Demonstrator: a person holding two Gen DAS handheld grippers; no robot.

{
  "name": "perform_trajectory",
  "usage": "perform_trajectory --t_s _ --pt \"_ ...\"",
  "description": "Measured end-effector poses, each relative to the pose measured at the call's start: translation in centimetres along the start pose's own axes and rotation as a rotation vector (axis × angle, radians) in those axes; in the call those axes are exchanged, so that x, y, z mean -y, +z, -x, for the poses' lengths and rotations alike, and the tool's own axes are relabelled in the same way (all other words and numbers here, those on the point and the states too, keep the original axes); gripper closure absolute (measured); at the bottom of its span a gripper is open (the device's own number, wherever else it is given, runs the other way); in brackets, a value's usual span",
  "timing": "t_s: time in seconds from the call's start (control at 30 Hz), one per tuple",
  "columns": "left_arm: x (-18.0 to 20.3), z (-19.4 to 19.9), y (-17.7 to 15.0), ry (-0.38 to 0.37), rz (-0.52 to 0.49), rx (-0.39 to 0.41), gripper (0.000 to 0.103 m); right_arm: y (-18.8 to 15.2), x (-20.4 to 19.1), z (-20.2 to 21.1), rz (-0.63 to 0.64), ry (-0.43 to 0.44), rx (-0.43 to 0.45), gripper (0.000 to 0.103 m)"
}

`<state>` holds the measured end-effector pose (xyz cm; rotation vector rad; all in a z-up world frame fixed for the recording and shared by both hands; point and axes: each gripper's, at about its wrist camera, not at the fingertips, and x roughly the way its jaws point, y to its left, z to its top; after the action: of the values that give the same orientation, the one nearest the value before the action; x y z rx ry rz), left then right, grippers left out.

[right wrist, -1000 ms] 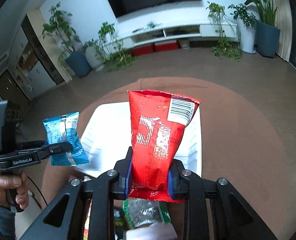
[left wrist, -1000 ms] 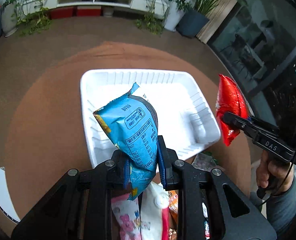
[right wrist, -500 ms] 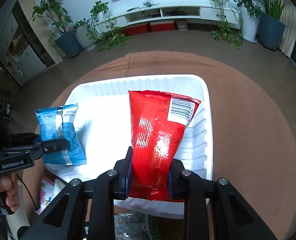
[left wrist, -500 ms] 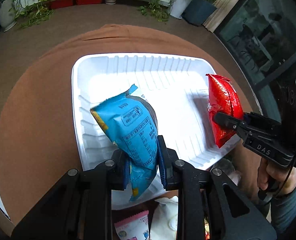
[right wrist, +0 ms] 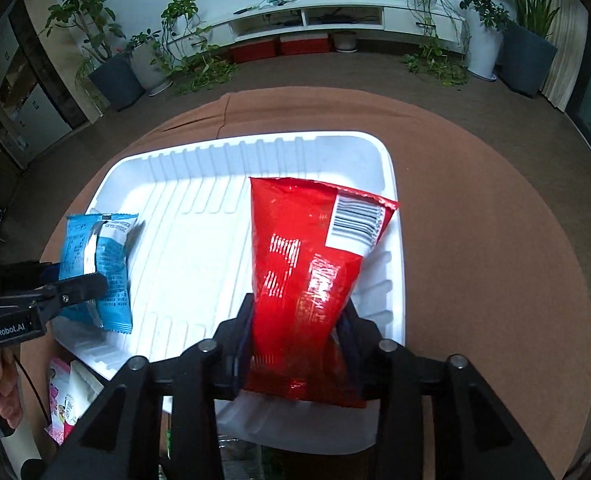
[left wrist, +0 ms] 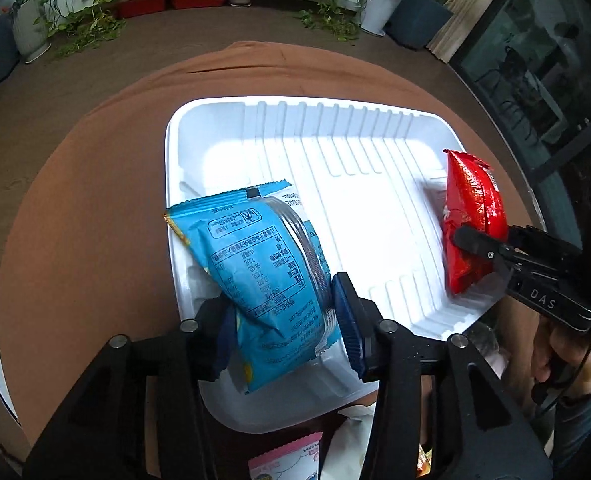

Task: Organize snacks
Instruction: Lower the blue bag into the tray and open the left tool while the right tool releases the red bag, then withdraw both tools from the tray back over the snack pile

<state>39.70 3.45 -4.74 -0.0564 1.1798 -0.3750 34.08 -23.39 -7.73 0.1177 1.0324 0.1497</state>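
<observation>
the left gripper (left wrist: 283,320) is opening, its pads coming off the blue bag (left wrist: 263,276) between them. the right gripper (right wrist: 295,344) is opening too, around the red bag (right wrist: 311,280). both bags are sitting in the white tray (left wrist: 335,128), blue on the left and red on the right. both grippers are pointing steeply down. to do it well, the person is best off opening wide, then lifting straight up.
</observation>
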Motion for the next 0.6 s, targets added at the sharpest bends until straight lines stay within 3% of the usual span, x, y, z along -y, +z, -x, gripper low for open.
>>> perform_trajectory --t_s 0.2,0.33,0.4,0.47,0.6 --pt "0.1 0.6 -0.6 0.004 -0.007 0.008 0.058 -0.4 0.2 1.2 -0.007 0.014 0.023 0.049" --pt "0.1 3.0 -1.3 0.014 0.0 0.068 0.048 -0.3 0.7 3.7 -0.027 0.036 0.084 0.036" --pt "0.1 4.8 -1.9 0.012 -0.004 0.118 0.041 -0.3 1.1 5.4 -0.038 0.056 0.121 0.032" --pt "0.3 6.9 -3.0 0.003 -0.006 0.176 0.027 -0.7 1.5 7.5 -0.043 0.079 0.16 0.029" --pt "0.9 9.7 -5.5 -0.03 0.001 0.24 0.015 -2.2 2.0 11.5 -0.038 0.109 0.229 0.025"
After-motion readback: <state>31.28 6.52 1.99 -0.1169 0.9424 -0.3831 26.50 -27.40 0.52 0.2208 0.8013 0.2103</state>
